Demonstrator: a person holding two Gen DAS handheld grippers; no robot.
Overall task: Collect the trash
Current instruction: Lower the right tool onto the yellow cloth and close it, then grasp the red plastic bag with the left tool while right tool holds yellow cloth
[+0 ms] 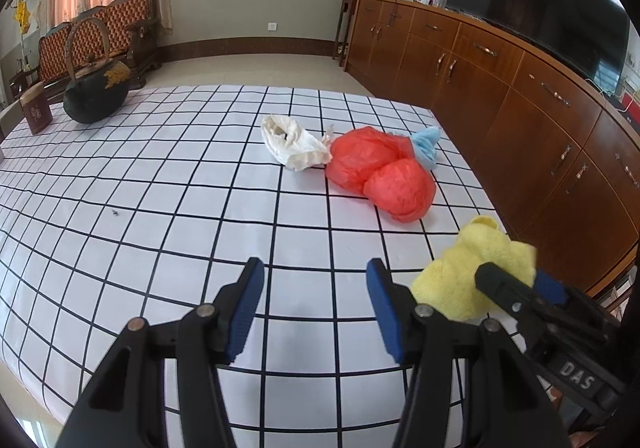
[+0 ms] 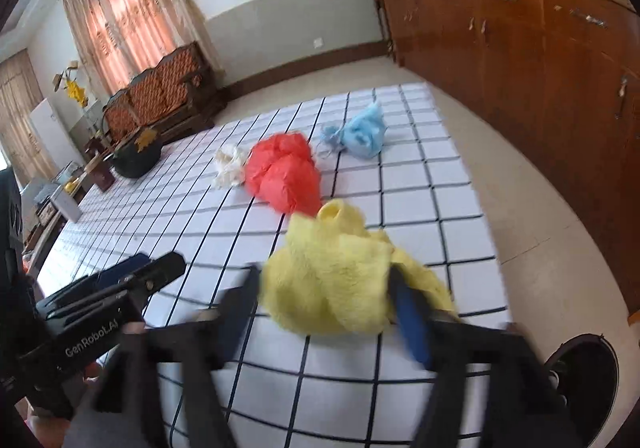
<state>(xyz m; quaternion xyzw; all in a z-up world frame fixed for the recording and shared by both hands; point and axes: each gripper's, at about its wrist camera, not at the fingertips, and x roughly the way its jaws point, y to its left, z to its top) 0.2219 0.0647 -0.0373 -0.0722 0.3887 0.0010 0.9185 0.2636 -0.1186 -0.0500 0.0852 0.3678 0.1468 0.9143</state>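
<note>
While the right gripper [image 2: 320, 288] stands with its jaws released and set wide either side of the yellow cloth [image 2: 336, 272], the cloth lies directly ahead of them on the surface [image 2: 420, 183], near its right-hand edge; the pads flank it, though motion blur hides whether either one touches. The cloth is a loose heap, somewhat wider across the jaws than deep, with no clear long axis. The left gripper [image 1: 316, 296] hangs over bare checked cloth with its jaws partly spread and nothing between them; the yellow cloth lies to its right, so the right hand is plainly the nearer. Farther along the same line sit the red plastic bag [image 2: 284, 175], crumpled and apparently stuffed, the white bag [image 2: 228, 165] touching it on the left, and the blue bag [image 2: 366, 131] just beyond. Containers: a dark round bin [image 2: 586, 376] shows on the floor below the surface's near right corner; its contents cannot be made out
</note>
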